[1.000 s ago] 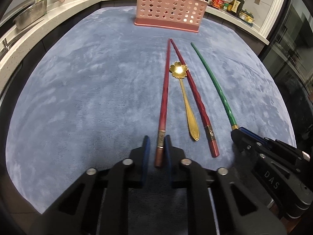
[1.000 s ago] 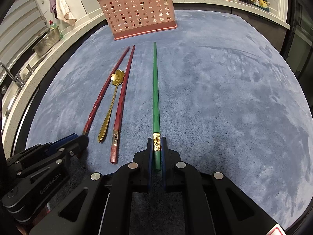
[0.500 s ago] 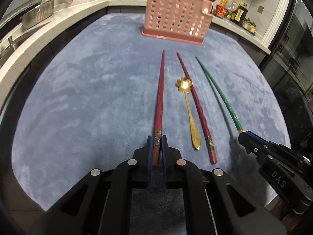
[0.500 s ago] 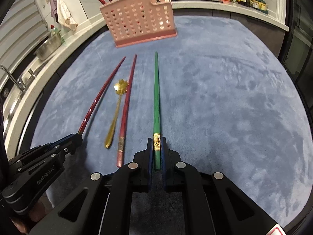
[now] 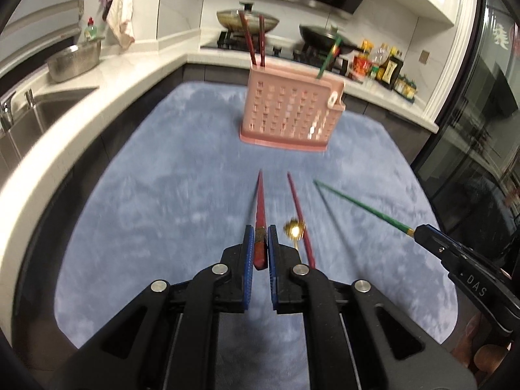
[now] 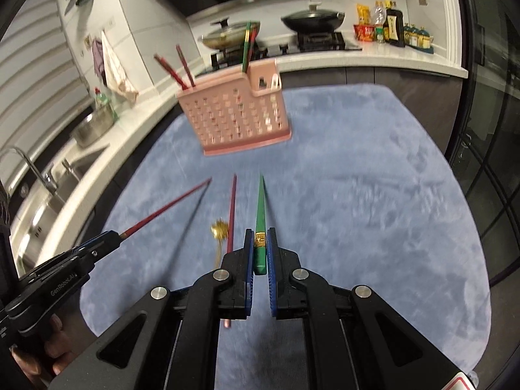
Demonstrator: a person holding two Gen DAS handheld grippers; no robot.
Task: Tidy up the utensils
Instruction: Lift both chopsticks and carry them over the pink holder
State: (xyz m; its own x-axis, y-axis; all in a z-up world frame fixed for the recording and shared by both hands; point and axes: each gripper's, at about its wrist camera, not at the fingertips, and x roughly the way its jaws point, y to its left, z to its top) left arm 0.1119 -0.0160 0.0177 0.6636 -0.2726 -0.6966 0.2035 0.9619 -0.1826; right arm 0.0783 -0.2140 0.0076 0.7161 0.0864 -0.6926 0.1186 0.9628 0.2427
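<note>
My left gripper is shut on the thick end of a red chopstick, held up off the blue mat and pointing toward the pink perforated holder. My right gripper is shut on a green chopstick, also lifted. A second red chopstick and a gold flower-bowled spoon lie on the mat between them. Two red chopsticks and a green one stand in the holder. Each gripper shows in the other's view: the right gripper and the left gripper.
White counters ring the mat, with a sink and a steel bowl at left. Behind the holder are a stove with pans and sauce bottles. A dark glass door stands at right.
Both grippers have risen, lifting the red and the green chopstick off the mat. The view has tilted up, so the holder and the counter behind it show fully.
</note>
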